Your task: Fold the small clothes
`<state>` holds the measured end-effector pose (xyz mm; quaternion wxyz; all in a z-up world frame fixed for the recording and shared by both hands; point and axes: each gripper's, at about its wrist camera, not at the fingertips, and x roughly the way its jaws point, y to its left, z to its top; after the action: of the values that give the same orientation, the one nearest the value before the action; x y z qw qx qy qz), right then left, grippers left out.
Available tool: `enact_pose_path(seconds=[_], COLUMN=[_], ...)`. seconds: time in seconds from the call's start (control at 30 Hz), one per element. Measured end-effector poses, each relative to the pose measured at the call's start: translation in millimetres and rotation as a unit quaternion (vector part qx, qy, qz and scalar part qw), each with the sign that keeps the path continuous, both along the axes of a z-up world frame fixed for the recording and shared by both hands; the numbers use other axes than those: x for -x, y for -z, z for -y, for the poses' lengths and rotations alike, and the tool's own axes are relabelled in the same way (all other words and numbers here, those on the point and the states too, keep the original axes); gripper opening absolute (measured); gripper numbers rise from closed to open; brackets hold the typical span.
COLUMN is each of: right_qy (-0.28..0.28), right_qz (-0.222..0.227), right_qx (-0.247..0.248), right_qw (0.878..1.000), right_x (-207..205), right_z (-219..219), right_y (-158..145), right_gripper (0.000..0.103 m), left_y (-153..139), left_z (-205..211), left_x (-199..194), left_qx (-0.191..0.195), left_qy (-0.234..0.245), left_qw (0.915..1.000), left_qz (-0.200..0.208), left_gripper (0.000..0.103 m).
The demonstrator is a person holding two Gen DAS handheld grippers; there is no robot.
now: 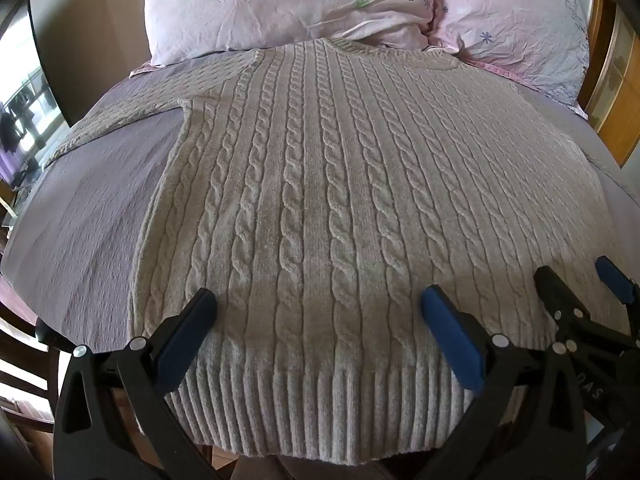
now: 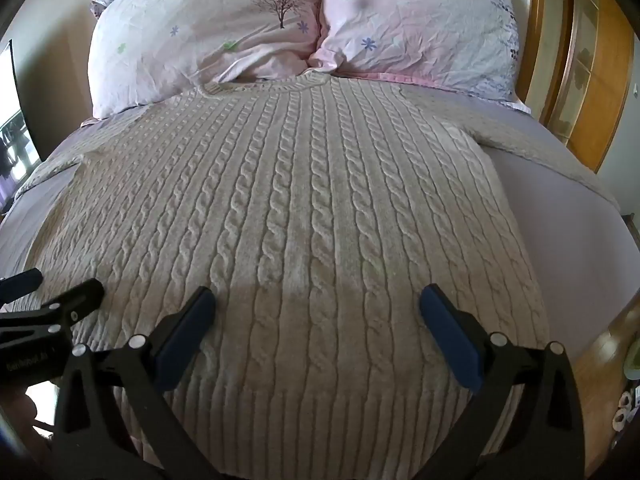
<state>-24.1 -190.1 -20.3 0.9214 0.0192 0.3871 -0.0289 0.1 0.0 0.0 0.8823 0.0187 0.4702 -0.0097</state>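
Observation:
A beige cable-knit sweater (image 1: 320, 184) lies flat on the bed, collar toward the pillows and ribbed hem nearest me; it also fills the right wrist view (image 2: 288, 208). Its sleeves spread out to the left (image 1: 120, 120) and to the right (image 2: 532, 148). My left gripper (image 1: 318, 300) is open above the hem, holding nothing. My right gripper (image 2: 316, 300) is open above the lower right part of the sweater, holding nothing. The right gripper also shows at the right edge of the left wrist view (image 1: 580, 276), and the left gripper at the left edge of the right wrist view (image 2: 60, 284).
The bed has a lilac sheet (image 1: 88, 216). Two pink floral pillows (image 1: 280, 4) (image 2: 420, 24) lie at its head. A wooden headboard and wardrobe (image 2: 592, 80) stand on the right. A window (image 1: 20, 92) is on the left. Wooden floor (image 2: 608, 360) shows at the right.

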Motion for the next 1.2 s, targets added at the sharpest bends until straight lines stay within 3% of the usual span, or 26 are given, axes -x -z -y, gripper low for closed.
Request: enact_pose_path(seconds=[1.2], right_qy=[0.002], right_qz=[-0.002], right_qx=[0.000], right_qw=[1.000], right_x=[-0.7], right_z=[0.9], right_y=[1.0], right_gripper=[0.101], left_y=[0.0], left_z=[0.0], left_x=[0.1], left_qx=[0.000], left_qy=[0.000], left_qw=[1.0000], left_qz=[0.001], left_gripper=[0.102])
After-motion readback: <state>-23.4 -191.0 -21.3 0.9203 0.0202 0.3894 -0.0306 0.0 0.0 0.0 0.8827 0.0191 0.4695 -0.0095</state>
